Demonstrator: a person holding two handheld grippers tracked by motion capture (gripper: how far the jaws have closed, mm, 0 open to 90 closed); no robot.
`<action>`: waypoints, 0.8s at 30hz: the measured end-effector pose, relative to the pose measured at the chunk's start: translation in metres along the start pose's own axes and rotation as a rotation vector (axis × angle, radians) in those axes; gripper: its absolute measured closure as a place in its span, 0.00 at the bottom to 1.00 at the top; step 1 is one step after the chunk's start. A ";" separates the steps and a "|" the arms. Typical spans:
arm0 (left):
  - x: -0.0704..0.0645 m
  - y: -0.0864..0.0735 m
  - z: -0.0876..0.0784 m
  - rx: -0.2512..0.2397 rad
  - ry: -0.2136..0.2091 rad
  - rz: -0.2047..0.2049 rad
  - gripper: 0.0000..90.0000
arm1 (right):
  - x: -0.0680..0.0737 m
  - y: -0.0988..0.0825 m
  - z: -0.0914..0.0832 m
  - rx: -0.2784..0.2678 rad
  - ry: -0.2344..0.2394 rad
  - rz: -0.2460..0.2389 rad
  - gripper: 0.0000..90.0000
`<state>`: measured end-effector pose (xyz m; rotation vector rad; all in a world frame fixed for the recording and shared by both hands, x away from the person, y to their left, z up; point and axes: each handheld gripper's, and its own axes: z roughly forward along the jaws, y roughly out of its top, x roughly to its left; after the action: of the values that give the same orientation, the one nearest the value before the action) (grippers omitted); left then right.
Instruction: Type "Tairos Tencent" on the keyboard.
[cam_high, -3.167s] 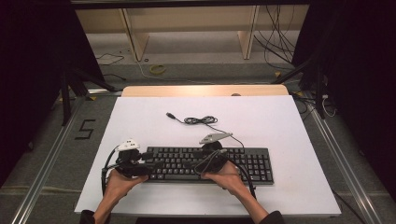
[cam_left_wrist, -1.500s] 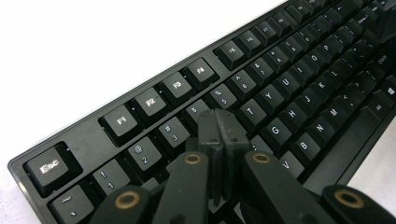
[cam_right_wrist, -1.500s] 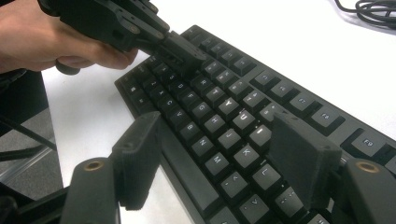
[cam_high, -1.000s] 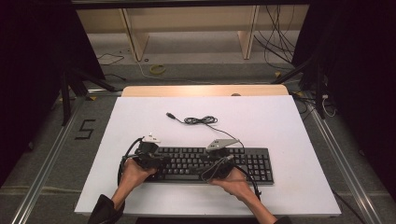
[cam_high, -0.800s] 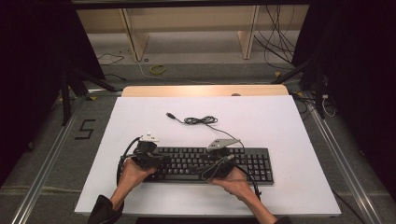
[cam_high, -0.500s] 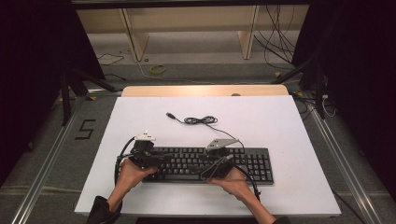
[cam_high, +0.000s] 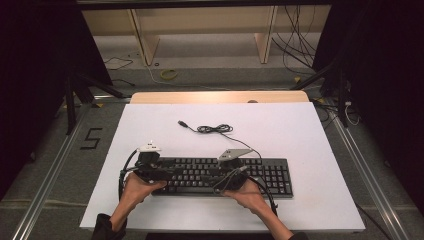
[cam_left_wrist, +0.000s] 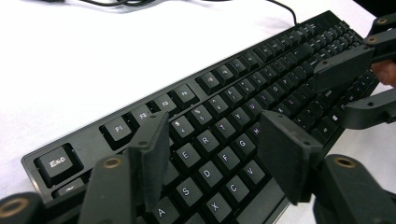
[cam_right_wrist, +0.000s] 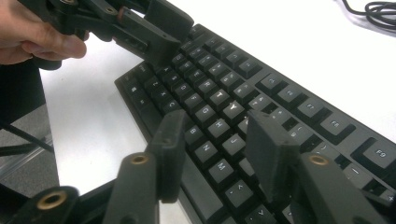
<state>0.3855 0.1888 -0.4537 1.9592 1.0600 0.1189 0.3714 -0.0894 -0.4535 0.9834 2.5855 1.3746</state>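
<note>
The black keyboard (cam_high: 220, 176) lies flat near the front edge of the white worktop (cam_high: 300, 130), its cable (cam_high: 215, 129) coiled behind. The left gripper (cam_left_wrist: 212, 154) has just been opening, the right gripper (cam_right_wrist: 210, 149) closing; both sets of fingers hover parted over keys, gripping nothing. Closing here could snag keycaps or shove the board askew.

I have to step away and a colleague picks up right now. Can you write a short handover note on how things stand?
Left gripper: over the left end of the black keyboard, fingers apart and just been opening above the letter keys, nothing between them.
Right gripper: over the middle keys, fingers apart but just been closing, gripping nothing.
Keyboard lies flat near the front edge of the white table; its cable is coiled behind it, plug lying loose.
Done: cannot tell.
Left: probably more key pressing.
</note>
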 end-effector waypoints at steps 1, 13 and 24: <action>0.000 0.000 -0.001 0.000 -0.003 0.001 0.45 | 0.000 0.000 0.001 0.004 0.002 0.002 0.68; 0.000 -0.004 -0.006 -0.022 -0.021 -0.003 0.42 | 0.003 0.002 0.010 0.032 -0.003 -0.016 0.87; -0.001 -0.006 -0.008 -0.024 -0.027 0.005 0.40 | 0.005 0.003 0.018 0.057 0.005 -0.030 0.98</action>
<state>0.3771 0.1945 -0.4527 1.9366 1.0315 0.1080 0.3755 -0.0722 -0.4612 0.9459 2.6455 1.3057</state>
